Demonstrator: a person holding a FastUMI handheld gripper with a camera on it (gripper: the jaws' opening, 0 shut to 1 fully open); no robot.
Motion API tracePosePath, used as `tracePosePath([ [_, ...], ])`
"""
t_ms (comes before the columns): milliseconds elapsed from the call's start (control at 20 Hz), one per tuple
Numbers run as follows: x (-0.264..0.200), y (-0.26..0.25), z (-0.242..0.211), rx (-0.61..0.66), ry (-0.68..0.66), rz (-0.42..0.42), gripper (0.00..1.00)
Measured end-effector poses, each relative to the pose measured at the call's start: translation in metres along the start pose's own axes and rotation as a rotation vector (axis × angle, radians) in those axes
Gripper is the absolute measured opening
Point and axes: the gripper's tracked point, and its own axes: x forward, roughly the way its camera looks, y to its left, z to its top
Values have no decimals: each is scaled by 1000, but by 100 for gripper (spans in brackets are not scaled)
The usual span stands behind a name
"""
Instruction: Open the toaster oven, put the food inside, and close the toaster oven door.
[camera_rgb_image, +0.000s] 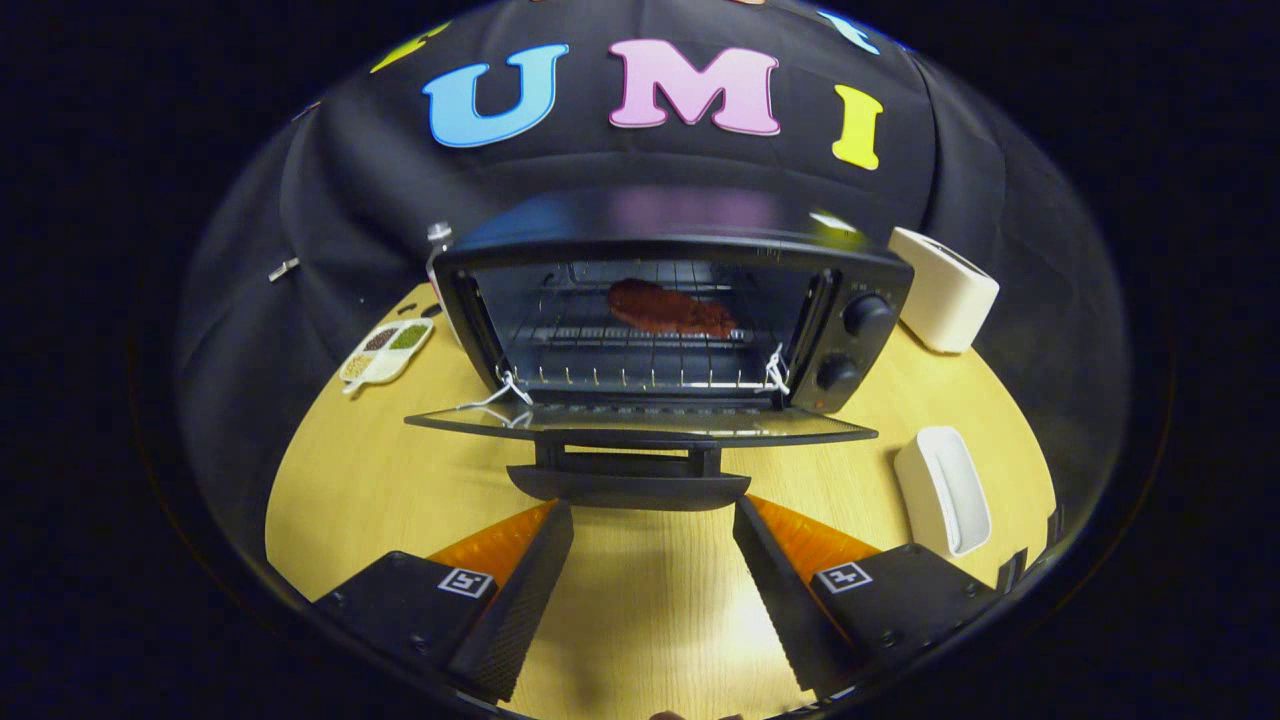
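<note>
Brown food (668, 308) already lies on the rack inside the toaster oven (660, 330), and the door (640, 425) hangs flat and open. Your gripper (652, 520) has its fingers spread wide, holding nothing, just below the door handle (628, 486). You need to lift that handle. Push crooked and the fingers may slip off, or the whole oven may slide back on the wooden table (380, 480).

Black toaster oven (670, 300), reddish-brown food (668, 308) on silver rack (620, 345), pale yellow wood-grain table (650, 600), white toaster (945, 290), white tray (945, 490)
</note>
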Motion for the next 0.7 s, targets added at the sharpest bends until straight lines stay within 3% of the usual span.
tracePosePath([
  [700,1,-24,64,19,-102,-4,100],
])
